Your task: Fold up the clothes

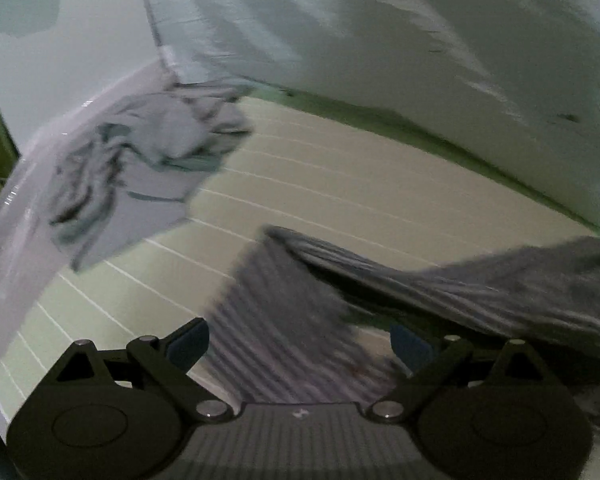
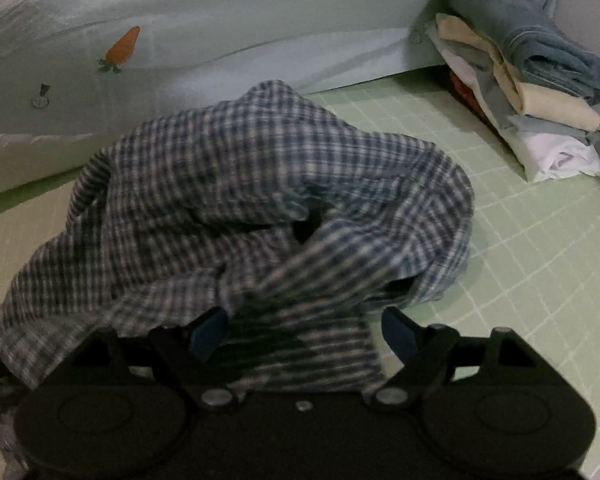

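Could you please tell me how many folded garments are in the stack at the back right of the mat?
About 5: a blue one on top, cream beneath, then grey, white at the bottom front, and something red peeking out behind. More may be hidden.

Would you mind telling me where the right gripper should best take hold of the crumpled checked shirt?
Probably the loose flap of the checked shirt lying nearest the right gripper, approached straight ahead and low. That flap already runs between the open jaws, thin and single-looking, while the middle is a bunched mound, too thick to pinch cleanly.
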A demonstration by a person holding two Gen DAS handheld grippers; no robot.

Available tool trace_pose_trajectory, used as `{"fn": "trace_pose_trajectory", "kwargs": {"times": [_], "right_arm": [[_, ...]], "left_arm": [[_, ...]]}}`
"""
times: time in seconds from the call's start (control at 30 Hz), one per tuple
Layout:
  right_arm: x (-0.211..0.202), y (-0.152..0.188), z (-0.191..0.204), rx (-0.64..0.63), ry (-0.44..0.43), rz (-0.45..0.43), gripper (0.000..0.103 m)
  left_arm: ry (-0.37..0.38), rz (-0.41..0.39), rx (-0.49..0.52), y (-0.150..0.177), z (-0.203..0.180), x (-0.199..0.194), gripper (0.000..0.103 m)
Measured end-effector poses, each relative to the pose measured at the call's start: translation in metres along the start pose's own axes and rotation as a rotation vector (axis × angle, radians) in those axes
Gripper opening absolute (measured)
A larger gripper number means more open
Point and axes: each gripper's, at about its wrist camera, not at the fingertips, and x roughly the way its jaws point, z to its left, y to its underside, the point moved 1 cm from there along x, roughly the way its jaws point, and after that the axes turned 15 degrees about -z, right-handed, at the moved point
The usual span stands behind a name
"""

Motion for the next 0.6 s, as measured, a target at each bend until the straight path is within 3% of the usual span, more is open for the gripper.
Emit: {"fn": "trace_pose_trajectory", "kwargs": {"times": [0.2,0.43,0.47,0.5,0.53,0.57,0.6], "right_arm": [[0.019,0.002,-0.029,-0.002,0.004,0.031,0.085],[0.058,-0.003,-0.069,0.142,0.031,0.078,0.082],[0.060,-0.004,-0.070,0.151,0.012,0.075,0.077],[0.061,-0.006,-0.072,0.159,-0.008,0.071,0.060],[0.063,-0.007,-0.073,0.166,-0.028,0.067,0.039],[0.062,-0.010,-0.073,0.153,-0.034,0.054,0.031],[0.062,-0.016,-0.073,0.138,-0.032,0.029,0.012]], "left_arm": [[0.105,0.005,-0.021,0.014,-0.057,-0.022,0.097],[0.214,0.049,-0.040,0.010,-0.104,-0.005,0.097],[0.217,0.059,-0.037,0.007,-0.109,0.002,0.097],[0.221,0.069,-0.035,0.005,-0.113,0.010,0.095],[0.225,0.080,-0.037,0.002,-0.115,0.017,0.088],[0.229,0.091,-0.038,-0.001,-0.116,0.024,0.081],[0.231,0.101,-0.036,-0.004,-0.117,0.031,0.065]]}}
